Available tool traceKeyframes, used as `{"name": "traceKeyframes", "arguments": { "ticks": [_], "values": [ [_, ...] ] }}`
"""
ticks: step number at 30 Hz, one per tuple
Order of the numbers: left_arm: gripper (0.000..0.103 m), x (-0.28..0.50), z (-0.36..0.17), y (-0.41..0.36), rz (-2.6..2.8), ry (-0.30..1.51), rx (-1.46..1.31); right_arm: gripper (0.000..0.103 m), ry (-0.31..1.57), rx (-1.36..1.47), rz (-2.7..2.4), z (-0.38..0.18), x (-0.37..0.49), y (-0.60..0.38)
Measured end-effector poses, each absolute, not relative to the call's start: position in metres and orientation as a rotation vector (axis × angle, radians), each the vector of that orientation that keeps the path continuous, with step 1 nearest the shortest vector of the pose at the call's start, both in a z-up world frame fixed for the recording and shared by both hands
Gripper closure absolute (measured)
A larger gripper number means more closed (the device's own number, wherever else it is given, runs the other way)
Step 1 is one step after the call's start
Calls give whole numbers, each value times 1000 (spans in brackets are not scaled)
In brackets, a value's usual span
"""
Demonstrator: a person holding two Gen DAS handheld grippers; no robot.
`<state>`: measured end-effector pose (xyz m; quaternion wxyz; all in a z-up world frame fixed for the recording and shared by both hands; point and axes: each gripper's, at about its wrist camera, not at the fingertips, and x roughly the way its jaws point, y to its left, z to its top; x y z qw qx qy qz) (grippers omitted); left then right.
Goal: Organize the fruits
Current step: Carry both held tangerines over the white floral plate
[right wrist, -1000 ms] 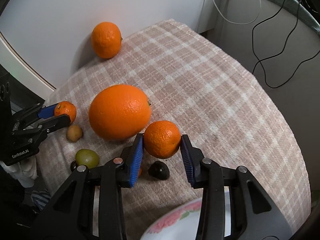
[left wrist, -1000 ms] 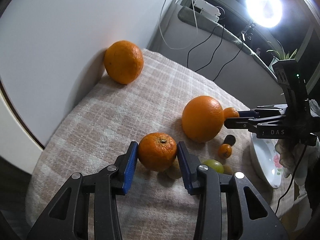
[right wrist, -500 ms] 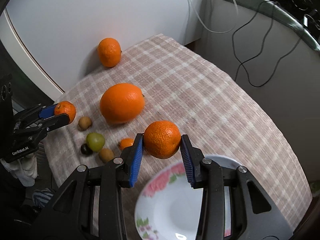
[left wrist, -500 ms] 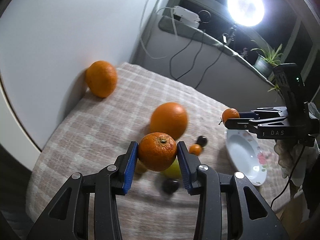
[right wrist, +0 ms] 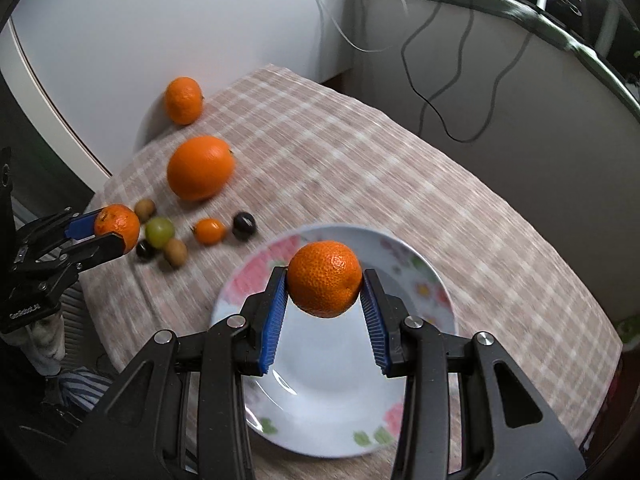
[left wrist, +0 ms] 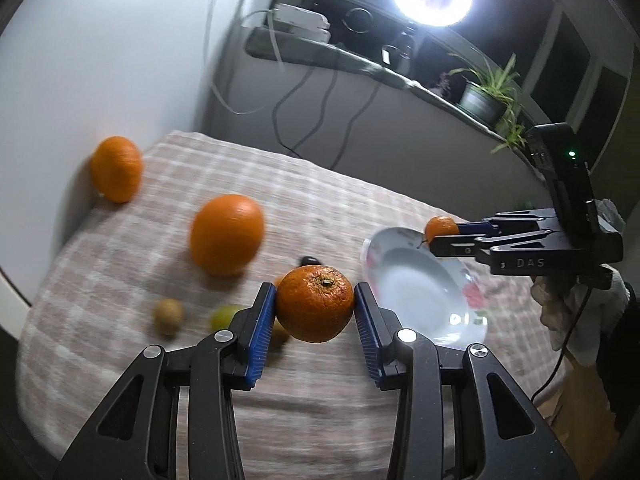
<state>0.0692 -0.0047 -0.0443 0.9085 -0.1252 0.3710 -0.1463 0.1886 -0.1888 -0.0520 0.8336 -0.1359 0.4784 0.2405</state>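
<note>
Orange mandarin clamped between right fingers.

Each of your wrist cameras looks steeply down along its hand-held gripper; both share the checked-cloth table and white floral plate.

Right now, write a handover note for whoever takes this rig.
Left gripper: shut on a mandarin, held above the cloth beside the plate.
Right gripper: shut on a second mandarin, above the plate.
Done: nothing lies on the plate yet.
Left: both mandarins, two big oranges, the small fruits on the cloth.
</note>
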Motion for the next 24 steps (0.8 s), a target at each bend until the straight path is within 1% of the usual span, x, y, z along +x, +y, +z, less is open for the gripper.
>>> {"name": "traceKeyframes", "arguments": {
  "ticks": [13, 24],
  "values": [
    [65, 82, -52, -89, -433, 813, -168, 64, 1052, -231, 453, -75, 183, -234],
    [65, 88, -72, -125, -457, 858, -112, 64, 1062, -217, 455, -86, 184, -242]
  ]
}}
